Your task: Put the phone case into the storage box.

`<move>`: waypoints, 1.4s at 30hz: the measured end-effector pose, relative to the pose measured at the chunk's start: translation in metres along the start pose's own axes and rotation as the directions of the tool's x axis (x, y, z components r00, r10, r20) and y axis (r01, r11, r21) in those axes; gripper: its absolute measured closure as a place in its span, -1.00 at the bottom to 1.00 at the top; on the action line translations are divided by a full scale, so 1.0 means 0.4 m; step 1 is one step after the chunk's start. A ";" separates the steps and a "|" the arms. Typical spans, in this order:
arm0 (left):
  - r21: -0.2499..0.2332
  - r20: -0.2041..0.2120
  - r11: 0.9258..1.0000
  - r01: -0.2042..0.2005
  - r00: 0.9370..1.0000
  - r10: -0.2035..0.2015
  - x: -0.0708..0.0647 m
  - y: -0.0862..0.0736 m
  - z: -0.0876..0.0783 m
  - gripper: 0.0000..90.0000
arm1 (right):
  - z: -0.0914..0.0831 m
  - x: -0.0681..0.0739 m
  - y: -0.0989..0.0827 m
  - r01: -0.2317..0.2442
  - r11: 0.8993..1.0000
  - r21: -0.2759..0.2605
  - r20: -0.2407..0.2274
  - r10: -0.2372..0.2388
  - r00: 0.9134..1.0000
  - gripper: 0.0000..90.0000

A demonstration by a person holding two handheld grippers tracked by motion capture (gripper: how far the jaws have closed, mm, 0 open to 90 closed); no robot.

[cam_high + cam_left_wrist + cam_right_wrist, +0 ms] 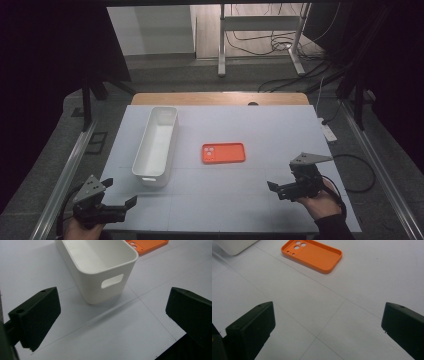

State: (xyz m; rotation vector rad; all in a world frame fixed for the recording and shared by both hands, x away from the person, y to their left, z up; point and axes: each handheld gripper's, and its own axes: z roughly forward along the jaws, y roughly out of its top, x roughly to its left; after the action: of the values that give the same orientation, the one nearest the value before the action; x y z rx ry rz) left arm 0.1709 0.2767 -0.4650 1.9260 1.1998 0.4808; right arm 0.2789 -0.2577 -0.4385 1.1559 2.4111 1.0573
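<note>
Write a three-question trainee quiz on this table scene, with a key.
1. True or false: the orange phone case lies inside the white bin.
2. Which gripper's own view faces the bin's handle slot? A) left gripper B) right gripper
3. Fill in: the jaws of both grippers stand ____, holding nothing.

Key:
1. False: the case lies flat on the table, apart from the bin and to its right in the high view.
2. A
3. open
</note>
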 end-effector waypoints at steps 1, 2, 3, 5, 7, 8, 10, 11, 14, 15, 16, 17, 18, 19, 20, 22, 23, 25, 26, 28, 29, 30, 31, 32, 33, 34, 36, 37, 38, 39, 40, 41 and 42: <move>0.000 0.000 1.000 0.000 1.000 0.000 0.000 0.000 0.000 -0.99 | 0.002 0.000 0.003 -0.003 1.000 -0.002 0.000 0.003 1.000 -1.00; 0.000 0.000 1.000 0.000 1.000 0.000 0.000 0.000 0.000 -0.99 | 0.003 0.001 0.006 -0.007 1.000 -0.002 -0.003 0.007 1.000 -1.00; 0.000 0.000 1.000 0.000 1.000 0.000 0.000 0.000 0.000 -0.99 | 0.005 0.001 0.009 -0.009 1.000 -0.004 -0.004 0.009 1.000 -1.00; 0.000 0.000 1.000 0.000 1.000 0.000 0.000 0.000 0.000 -0.99 | 0.007 0.001 0.012 -0.007 1.000 -0.004 -0.002 0.007 1.000 -1.00; 0.001 0.000 1.000 0.000 1.000 0.000 0.000 0.000 0.000 -0.99 | 0.011 -0.001 0.020 -0.009 1.000 -0.007 -0.002 0.009 1.000 -1.00; 0.001 0.000 1.000 0.000 1.000 0.000 0.000 0.000 0.000 -0.99 | 0.011 -0.001 0.020 -0.009 1.000 -0.007 -0.002 0.009 1.000 -1.00; 0.001 0.001 1.000 0.000 1.000 0.000 0.000 0.000 0.000 -0.99 | 0.017 -0.002 0.027 -0.014 1.000 -0.006 -0.007 0.014 1.000 -1.00; 0.000 0.001 1.000 0.000 1.000 0.000 0.000 0.000 0.000 -0.99 | 0.020 -0.003 0.029 -0.010 1.000 -0.003 -0.009 0.010 1.000 -1.00; 0.000 0.002 1.000 0.001 1.000 -0.001 0.000 0.000 0.000 -0.99 | 0.027 0.000 0.037 -0.004 1.000 0.000 -0.002 0.004 1.000 -1.00; 0.000 0.002 1.000 0.001 1.000 -0.001 0.000 0.000 0.000 -0.99 | 0.029 0.001 0.039 -0.005 1.000 -0.003 -0.003 0.005 1.000 -1.00; 0.000 0.002 1.000 0.000 1.000 0.000 0.000 0.000 0.000 -0.99 | 0.031 0.000 0.042 -0.003 1.000 -0.002 -0.001 0.003 1.000 -1.00; 0.000 0.002 1.000 -0.001 1.000 0.001 0.000 0.000 0.000 -0.99 | 0.034 0.000 0.044 0.000 1.000 -0.002 -0.002 0.000 1.000 -1.00; 0.000 0.003 1.000 -0.001 1.000 0.001 0.000 0.000 0.000 -0.98 | 0.036 0.000 0.046 0.002 1.000 0.004 0.000 -0.002 1.000 -1.00; -0.001 0.003 1.000 -0.001 1.000 0.001 0.000 0.000 0.000 -0.99 | 0.038 0.001 0.049 0.000 1.000 0.006 0.002 0.000 1.000 -1.00; -0.001 0.003 1.000 0.000 1.000 0.000 0.000 0.000 0.000 -0.99 | 0.040 0.000 0.051 0.004 1.000 0.012 0.003 -0.004 1.000 -1.00; -0.001 0.004 1.000 0.001 1.000 -0.001 0.001 0.000 0.000 -0.99 | 0.045 0.000 0.055 0.003 1.000 0.012 0.003 -0.003 1.000 -1.00; -0.001 0.004 1.000 0.001 1.000 -0.001 0.001 0.000 0.000 -0.99 | 0.047 -0.001 0.057 0.007 1.000 0.013 0.003 -0.007 1.000 -1.00; -0.001 0.004 1.000 0.000 1.000 0.000 0.001 0.000 0.000 -0.98 | 0.051 -0.001 0.062 0.013 1.000 0.023 0.005 -0.013 1.000 -1.00; -0.001 0.004 1.000 0.000 1.000 0.000 0.001 0.000 0.000 -0.99 | 0.051 -0.001 0.062 0.013 1.000 0.023 0.005 -0.013 1.000 -1.00; -0.001 0.006 1.000 0.003 1.000 -0.003 0.001 0.000 0.000 -0.99 | 0.058 -0.001 0.067 0.019 0.999 0.028 0.004 -0.019 1.000 -1.00; -0.001 0.006 1.000 0.003 1.000 -0.003 0.001 0.000 0.000 -0.99 | 0.062 -0.001 0.070 0.020 0.999 0.031 0.003 -0.020 1.000 -1.00; -0.001 0.005 1.000 0.002 1.000 -0.002 0.001 0.000 0.000 -0.99 | 0.064 -0.001 0.071 0.021 0.999 0.034 0.001 -0.021 1.000 -1.00; 0.000 0.005 1.000 0.002 1.000 -0.002 0.001 0.000 0.000 -0.99 | 0.067 -0.001 0.073 0.025 0.999 0.036 0.002 -0.025 1.000 -1.00; 0.000 0.005 1.000 0.002 1.000 -0.002 0.001 0.000 0.000 -0.99 | 0.070 -0.001 0.075 0.028 0.999 0.036 0.001 -0.028 1.000 -1.00; 0.000 0.006 1.000 0.002 1.000 -0.002 0.001 0.000 0.000 -0.99 | 0.072 -0.001 0.076 0.029 0.999 0.036 -0.001 -0.029 1.000 -1.00; 0.000 0.005 1.000 0.001 1.000 -0.001 0.001 0.000 0.000 -0.98 | 0.075 0.000 0.078 0.031 0.999 0.037 -0.002 -0.031 1.000 -1.00; 0.001 0.004 1.000 0.001 1.000 -0.001 0.001 0.000 0.001 -0.99 | 0.081 0.000 0.081 0.036 0.999 0.038 -0.007 -0.036 0.999 -1.00; 0.001 0.004 1.000 0.001 1.000 -0.001 0.001 0.000 0.001 -0.99 | 0.083 0.000 0.083 0.040 0.998 0.038 -0.007 -0.040 0.999 -1.00; 0.001 0.004 1.000 0.001 1.000 -0.001 0.001 0.000 0.001 -0.99 | 0.085 0.000 0.085 0.040 0.998 0.040 -0.008 -0.040 0.999 -1.00; 0.001 0.004 1.000 0.001 1.000 -0.001 0.001 0.000 0.001 -0.99 | 0.087 0.000 0.087 0.041 0.998 0.042 -0.008 -0.040 0.999 -1.00; 0.001 0.005 1.000 0.002 1.000 -0.002 0.001 0.000 0.000 -0.99 | 0.089 0.000 0.089 0.043 0.998 0.043 -0.009 -0.043 0.999 -1.00; 0.000 0.005 1.000 0.003 1.000 -0.003 0.001 0.000 0.000 -0.99 | 0.092 0.000 0.092 0.042 0.998 0.043 -0.009 -0.042 0.999 -1.00; 0.001 0.006 1.000 0.004 1.000 -0.004 0.001 0.000 0.000 -0.98 | 0.094 0.000 0.094 0.044 0.998 0.044 -0.009 -0.044 0.999 -1.00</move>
State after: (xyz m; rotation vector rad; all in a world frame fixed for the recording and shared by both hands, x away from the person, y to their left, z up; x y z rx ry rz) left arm 0.1712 0.2771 -0.4651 1.9245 1.2000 0.4727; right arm 0.3195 -0.2233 -0.4381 1.1091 2.4658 1.0017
